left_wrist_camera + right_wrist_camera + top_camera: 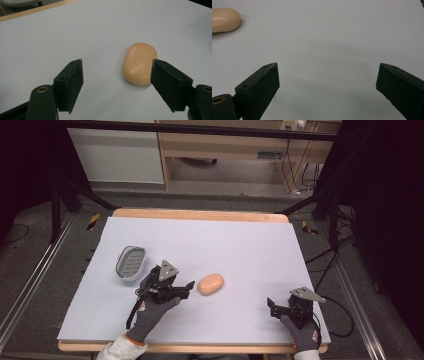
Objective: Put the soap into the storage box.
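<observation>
A peach-coloured bar of soap (210,284) lies flat near the middle of the white table top (240,245). My left gripper (188,287) sits just left of it, open, with nothing between its fingers. In the left gripper view the soap (139,63) lies just beyond the right-hand jaw, partly covered by it. My right gripper (271,305) rests open near the front right of the table, well apart from the soap. The soap (223,19) shows at the top left corner of the right gripper view. A grey slotted soap dish (131,262) stands left of the left gripper.
The white sheet covers a wooden table whose edge (200,214) shows at the back. Black frame legs and cables (330,240) stand on the floor around the table. A cable trails from the right gripper off the table's right side.
</observation>
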The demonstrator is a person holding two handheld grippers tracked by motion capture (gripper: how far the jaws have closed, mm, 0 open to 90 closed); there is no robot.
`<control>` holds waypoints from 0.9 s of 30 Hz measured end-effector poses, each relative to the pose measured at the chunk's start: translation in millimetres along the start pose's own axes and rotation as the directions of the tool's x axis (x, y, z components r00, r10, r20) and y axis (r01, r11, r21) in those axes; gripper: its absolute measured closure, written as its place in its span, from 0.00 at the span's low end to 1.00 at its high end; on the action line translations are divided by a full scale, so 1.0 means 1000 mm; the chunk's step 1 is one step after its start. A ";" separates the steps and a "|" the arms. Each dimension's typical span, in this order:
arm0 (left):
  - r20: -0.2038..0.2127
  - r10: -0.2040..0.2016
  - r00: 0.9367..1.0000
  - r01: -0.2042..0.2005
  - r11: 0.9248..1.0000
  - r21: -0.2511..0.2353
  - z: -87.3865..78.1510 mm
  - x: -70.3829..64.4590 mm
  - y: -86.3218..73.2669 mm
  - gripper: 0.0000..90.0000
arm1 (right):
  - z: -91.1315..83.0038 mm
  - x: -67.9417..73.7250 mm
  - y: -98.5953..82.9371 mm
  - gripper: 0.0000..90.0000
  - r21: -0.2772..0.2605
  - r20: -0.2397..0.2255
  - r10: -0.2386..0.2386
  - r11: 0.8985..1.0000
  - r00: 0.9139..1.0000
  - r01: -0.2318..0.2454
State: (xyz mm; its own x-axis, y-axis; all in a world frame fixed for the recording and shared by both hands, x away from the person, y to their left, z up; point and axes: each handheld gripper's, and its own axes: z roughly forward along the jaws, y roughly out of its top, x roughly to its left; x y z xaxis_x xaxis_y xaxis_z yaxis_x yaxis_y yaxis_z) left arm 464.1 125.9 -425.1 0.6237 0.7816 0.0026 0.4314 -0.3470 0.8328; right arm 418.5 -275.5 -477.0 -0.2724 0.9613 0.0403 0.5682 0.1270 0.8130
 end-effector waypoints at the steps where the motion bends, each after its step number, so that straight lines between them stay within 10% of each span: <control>1: 0.002 0.000 1.000 0.000 1.000 0.001 0.001 -0.001 0.001 0.28 | 0.000 0.000 0.000 0.06 0.000 0.000 0.000 1.000 1.000 0.000; 27: 0.045 0.055 0.997 -0.058 0.996 0.066 0.034 -0.020 0.017 0.27 | 0.000 0.001 0.001 0.06 -0.001 0.002 -0.003 1.000 1.000 0.003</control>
State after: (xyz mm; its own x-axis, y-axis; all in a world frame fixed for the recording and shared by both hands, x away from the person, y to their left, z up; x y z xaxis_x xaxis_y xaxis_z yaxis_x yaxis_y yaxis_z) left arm 481.0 86.7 -429.3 0.6752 0.7372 0.0231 0.4369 -0.4250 0.7928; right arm 418.8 -274.6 -476.3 -0.2726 0.9614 0.0366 0.5667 0.1297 0.8137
